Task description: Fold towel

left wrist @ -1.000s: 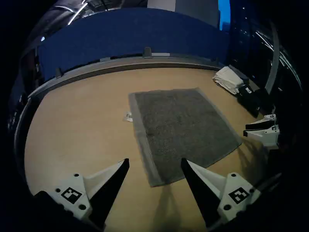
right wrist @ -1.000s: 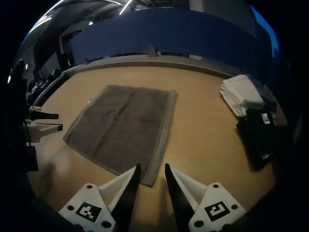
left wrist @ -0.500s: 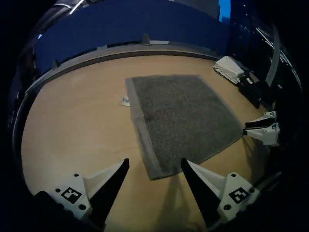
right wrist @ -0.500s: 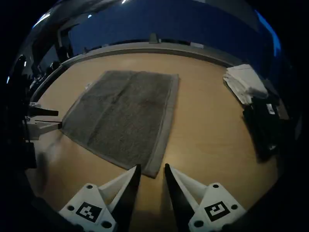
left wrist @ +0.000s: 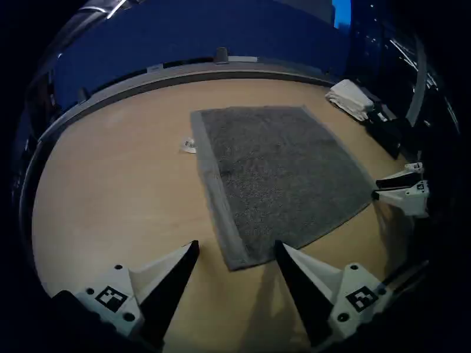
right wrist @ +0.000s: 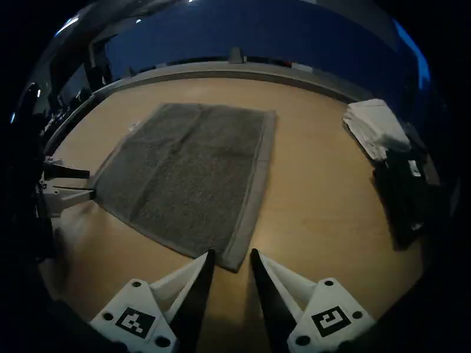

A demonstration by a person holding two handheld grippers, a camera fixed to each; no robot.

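Black-tipped fingers of the left gripper (left wrist: 235, 242) stand wide apart and empty, flanking the near left corner of the grey towel (left wrist: 277, 170). On the right gripper (right wrist: 232, 253) only a narrow gap separates them; nothing is held, and the towel's near right corner lies at the tips. The towel is spread flat on a light wooden table (left wrist: 112, 188). Folded white cloths (right wrist: 374, 123) sit toward the table's right side, with dark items (right wrist: 406, 194) just beside them. A blue partition (left wrist: 176, 47) backs the table. Room lighting is dim.
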